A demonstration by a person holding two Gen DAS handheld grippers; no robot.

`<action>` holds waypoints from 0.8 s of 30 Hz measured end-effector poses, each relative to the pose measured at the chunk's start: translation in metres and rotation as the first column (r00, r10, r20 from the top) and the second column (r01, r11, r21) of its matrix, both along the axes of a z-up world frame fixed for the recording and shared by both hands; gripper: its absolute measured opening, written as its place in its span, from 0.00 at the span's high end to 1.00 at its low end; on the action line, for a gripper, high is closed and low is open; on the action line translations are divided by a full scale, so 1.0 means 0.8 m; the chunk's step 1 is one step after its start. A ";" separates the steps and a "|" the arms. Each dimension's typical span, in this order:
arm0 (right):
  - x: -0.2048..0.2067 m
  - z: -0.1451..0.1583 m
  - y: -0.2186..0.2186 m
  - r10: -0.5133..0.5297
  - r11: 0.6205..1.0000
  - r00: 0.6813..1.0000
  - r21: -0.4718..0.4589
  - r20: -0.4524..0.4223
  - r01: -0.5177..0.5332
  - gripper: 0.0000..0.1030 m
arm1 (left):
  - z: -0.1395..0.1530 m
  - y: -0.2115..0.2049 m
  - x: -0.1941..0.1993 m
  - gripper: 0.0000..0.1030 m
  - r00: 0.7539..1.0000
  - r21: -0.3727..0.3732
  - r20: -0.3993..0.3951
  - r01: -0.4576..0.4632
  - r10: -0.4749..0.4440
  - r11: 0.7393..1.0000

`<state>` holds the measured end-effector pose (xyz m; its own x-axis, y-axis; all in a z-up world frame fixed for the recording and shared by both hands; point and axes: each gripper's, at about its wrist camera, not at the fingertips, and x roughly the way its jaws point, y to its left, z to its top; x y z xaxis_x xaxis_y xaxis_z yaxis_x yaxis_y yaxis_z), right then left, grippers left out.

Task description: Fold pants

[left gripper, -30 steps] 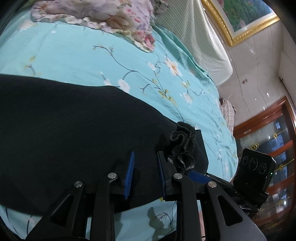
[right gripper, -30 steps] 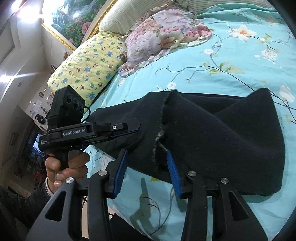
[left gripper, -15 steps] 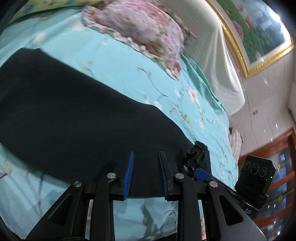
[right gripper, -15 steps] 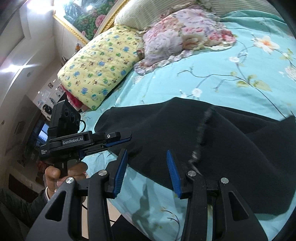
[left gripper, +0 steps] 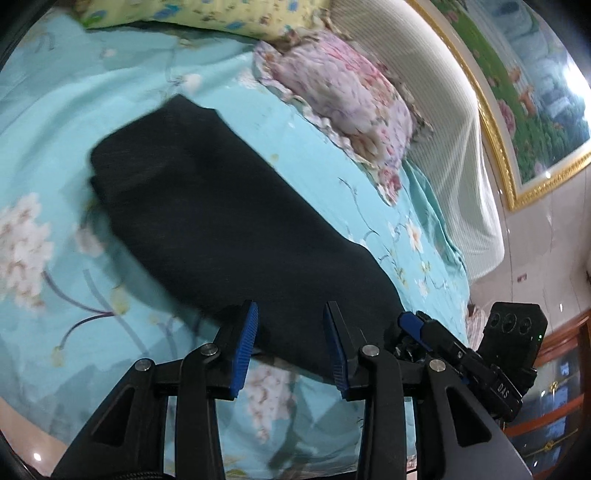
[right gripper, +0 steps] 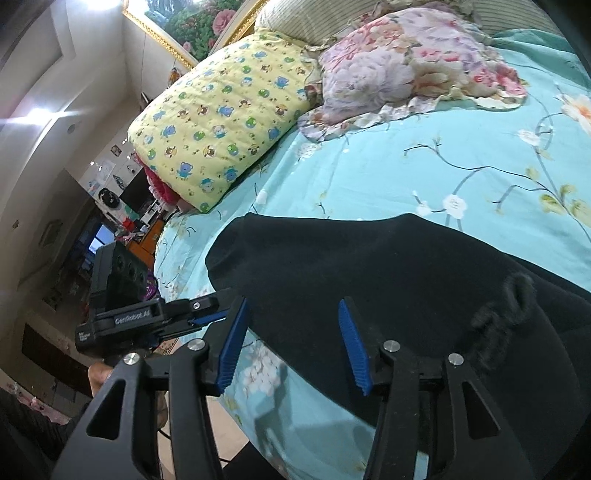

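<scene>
Pants (left gripper: 229,221) lie flat on the bed (left gripper: 110,110), folded into a long black strip. In the left view the long axis runs diagonally, from a squared-off end at upper left, toward the yellow pillow (left gripper: 207,14), down to the lower right where it passes under the tools. In the right view the same strip (right gripper: 388,288) runs roughly left-right, rounded end at left near the bed edge, bunched gathered cloth (right gripper: 502,314) at the right, likely the waistband but too blurred to be sure. Left tool (left gripper: 290,347): jaws apart, empty, hovering above the near edge of the pants; contact with the cloth can't be judged. Right tool (right gripper: 291,343): jaws apart, nothing between the pads, over the near edge of the pants close to the bed's side. Each tool shows in the other's view, left tool (right gripper: 207,314) at the pants' left end, right tool (left gripper: 413,325) at the lower-right end. Floral pillow (right gripper: 413,62) sits just beside the yellow pillow at the head of the bed, both well apart from the pants. Framed painting (left gripper: 535,92) on the wall above the striped headboard (left gripper: 443,122).
</scene>
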<state>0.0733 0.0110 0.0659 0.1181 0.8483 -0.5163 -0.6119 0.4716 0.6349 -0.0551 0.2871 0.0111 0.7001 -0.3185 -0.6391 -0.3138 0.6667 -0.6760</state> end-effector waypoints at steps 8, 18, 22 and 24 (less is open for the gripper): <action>0.014 0.007 0.043 0.071 0.997 0.997 -0.026 0.024 -0.070 0.49 | -0.014 0.042 -0.025 0.65 0.993 -0.020 -0.030 -0.110 0.110 0.994; 0.050 0.018 0.116 0.169 0.984 0.984 -0.067 0.056 -0.165 0.49 | -0.034 0.084 -0.026 0.61 0.976 -0.058 -0.076 -0.208 0.203 0.976; 0.061 0.018 0.144 0.205 0.976 0.976 -0.086 0.069 -0.199 0.49 | -0.045 0.100 -0.024 0.61 0.967 -0.068 -0.096 -0.242 0.235 0.968; 0.067 0.017 0.158 0.224 0.971 0.972 -0.098 0.071 -0.216 0.49 | -0.049 0.106 -0.021 0.61 0.965 -0.075 -0.102 -0.251 0.243 0.965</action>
<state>0.1266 0.1377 0.0791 -0.0221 0.8094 -0.5869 -0.7543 0.3718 0.5411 -0.0723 0.3719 -0.0285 0.7038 -0.1999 -0.6817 -0.5245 0.5010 -0.6884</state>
